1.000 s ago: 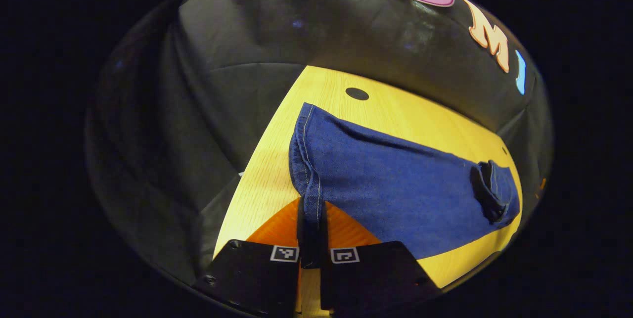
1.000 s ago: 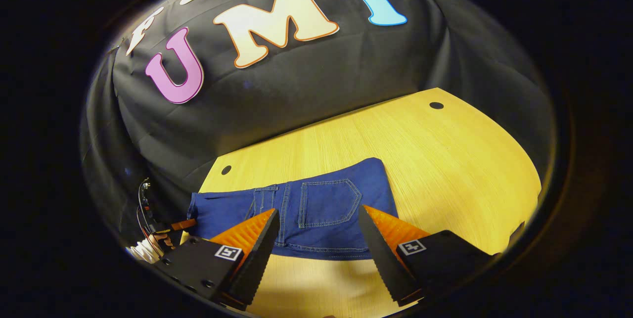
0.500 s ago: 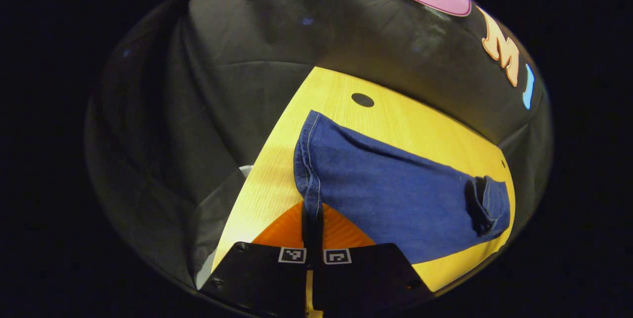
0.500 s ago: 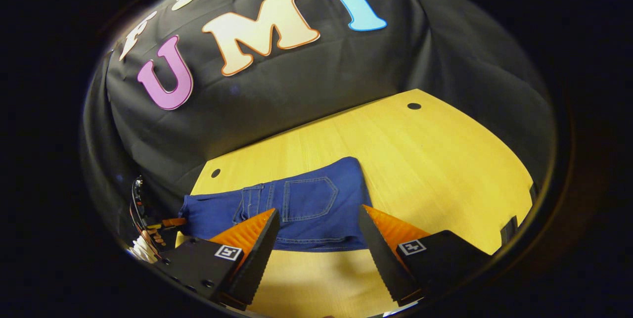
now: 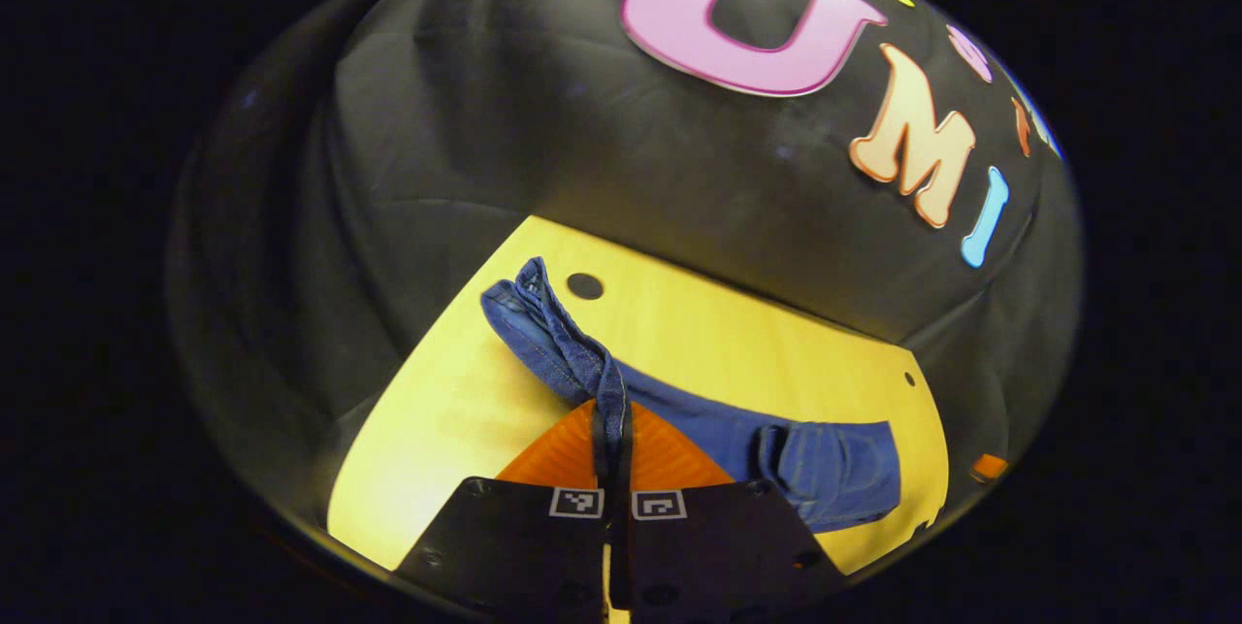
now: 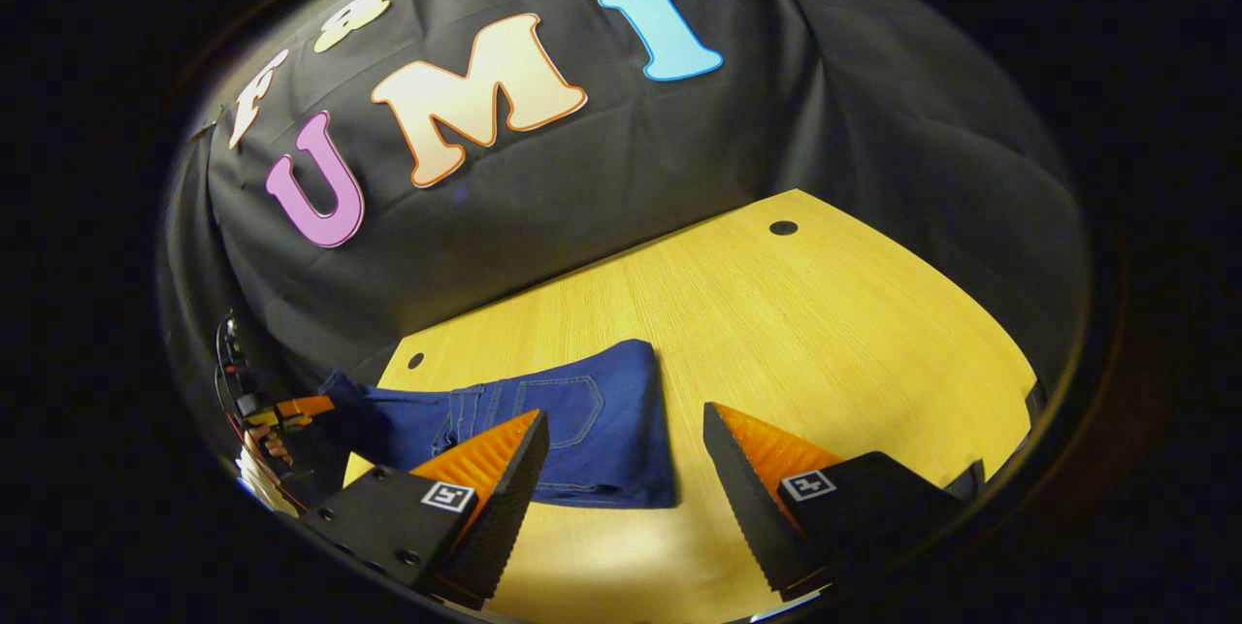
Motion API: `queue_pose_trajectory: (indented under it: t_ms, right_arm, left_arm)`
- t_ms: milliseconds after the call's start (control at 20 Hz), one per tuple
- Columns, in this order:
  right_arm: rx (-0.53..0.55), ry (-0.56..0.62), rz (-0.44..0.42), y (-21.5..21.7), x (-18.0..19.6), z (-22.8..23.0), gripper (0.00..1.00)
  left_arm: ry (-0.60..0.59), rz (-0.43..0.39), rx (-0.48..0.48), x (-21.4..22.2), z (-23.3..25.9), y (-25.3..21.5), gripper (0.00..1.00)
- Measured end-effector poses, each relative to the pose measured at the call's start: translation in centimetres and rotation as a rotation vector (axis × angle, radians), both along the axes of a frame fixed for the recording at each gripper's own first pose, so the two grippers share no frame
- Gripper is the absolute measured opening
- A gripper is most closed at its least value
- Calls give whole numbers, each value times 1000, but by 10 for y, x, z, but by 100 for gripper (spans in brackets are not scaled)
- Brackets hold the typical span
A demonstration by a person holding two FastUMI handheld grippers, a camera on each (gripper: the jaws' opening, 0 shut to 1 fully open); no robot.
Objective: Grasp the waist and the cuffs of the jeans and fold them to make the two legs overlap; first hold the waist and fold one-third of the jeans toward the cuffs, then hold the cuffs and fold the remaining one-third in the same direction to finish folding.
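Note:
The blue jeans (image 5: 679, 408) lie on the yellow wooden table (image 5: 437, 410), with the waist part folded over at the right (image 5: 834, 478). My left gripper (image 5: 611, 430) is shut on the hem of the cuffs (image 5: 543, 328) and holds them lifted, so the leg fabric hangs bunched in a narrow strip. In the right gripper view the folded jeans (image 6: 582, 420) show a back pocket facing up. My right gripper (image 6: 624, 412) hovers open above their near edge with nothing between its fingers. The left gripper (image 6: 291, 408) appears at the far left by the cuff end.
The table (image 6: 825, 333) has small round dark holes near its corners (image 5: 585, 286) (image 6: 783, 227). Black cloth walls close in the back and both sides. To the right of the jeans lies bare wood. Cables hang at the far left edge (image 6: 233, 362).
My left gripper has raised the cuffs off the table and tilted up; the leg now looks bunched instead of flat. The right gripper drifted right, still open.

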State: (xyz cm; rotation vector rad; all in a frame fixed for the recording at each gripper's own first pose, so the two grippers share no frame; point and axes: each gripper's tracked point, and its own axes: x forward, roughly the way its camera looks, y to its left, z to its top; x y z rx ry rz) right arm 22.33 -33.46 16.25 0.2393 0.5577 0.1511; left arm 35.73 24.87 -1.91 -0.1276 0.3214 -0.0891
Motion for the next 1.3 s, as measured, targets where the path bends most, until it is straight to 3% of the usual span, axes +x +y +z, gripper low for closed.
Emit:
queue_pose_trajectory:
  t_ms: [150,350,550,750,950,1150,1200,1250,1300]
  right_arm:
    - [-2,14,72,-26,11,-2,98]
    - [-3,24,148,-58,24,-3,98]
    - [-21,24,177,-86,28,-5,98]
    - [-54,18,201,-100,31,-10,98]
    - [-72,10,212,-101,32,-13,98]
    - [-90,14,210,-99,25,-19,99]
    - [-90,20,203,-98,23,-19,99]
    - [-88,27,196,-96,20,-20,99]
    - [-84,26,191,-91,17,-18,99]
  left_arm:
    - [-59,-25,-7,-5,20,-78,0]
    - [-99,-132,-25,-16,31,-195,0]
    - [-78,-229,73,-22,-1,-292,0]
    - [23,-331,260,-47,-75,-357,0]
    - [76,-336,452,-50,-145,-376,0]
    - [138,-280,441,-45,-182,-368,0]
    - [153,-284,400,-53,-186,-370,3]
    - [170,-273,370,-59,-185,-368,13]
    - [172,-252,357,-62,-181,-363,29]
